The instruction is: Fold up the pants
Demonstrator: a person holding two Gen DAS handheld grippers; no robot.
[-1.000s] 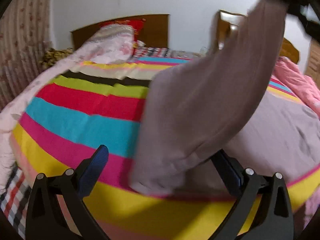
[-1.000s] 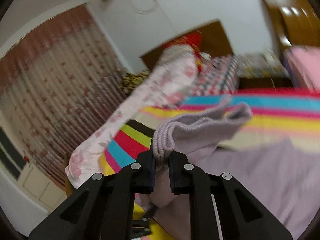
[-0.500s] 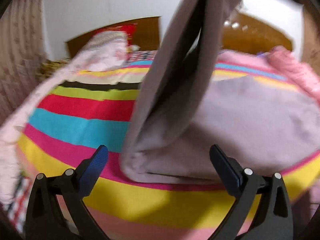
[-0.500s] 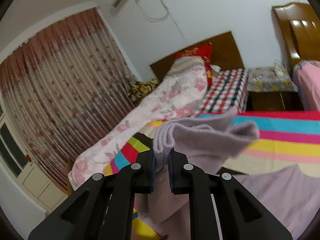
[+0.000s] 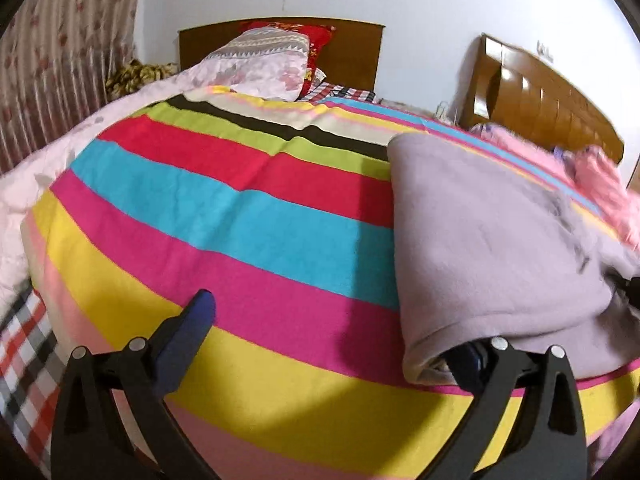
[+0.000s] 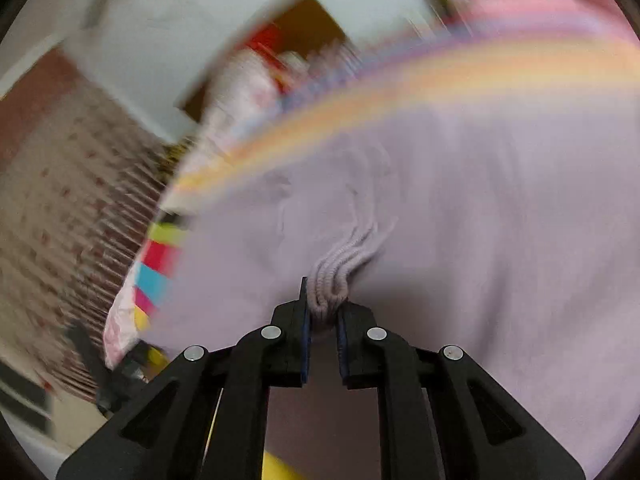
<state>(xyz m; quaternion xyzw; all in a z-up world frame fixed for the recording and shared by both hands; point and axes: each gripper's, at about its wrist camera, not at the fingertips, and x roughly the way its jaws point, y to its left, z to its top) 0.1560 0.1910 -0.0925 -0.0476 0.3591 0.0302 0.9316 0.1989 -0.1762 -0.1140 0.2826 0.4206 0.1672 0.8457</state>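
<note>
The right gripper (image 6: 322, 312) pinches the pants (image 6: 460, 220) by the ribbed waistband; the left gripper (image 5: 332, 332) stands spread, empty. The pants, lifted earlier, now lie at 3 o'clock on the bed (image 5: 240, 208).

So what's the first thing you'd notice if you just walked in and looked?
The bright striped blanket covers the bed in rainbow bands. On its right side lie the folded lilac pants, with the right hand-held gripper pinching their ribbed waistband.

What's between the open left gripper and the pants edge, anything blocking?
Nothing visible. The left gripper stands open over bare striped bedspread; the pants edge already drapes over one finger. The right gripper is clamped on the ribbed band.
</note>
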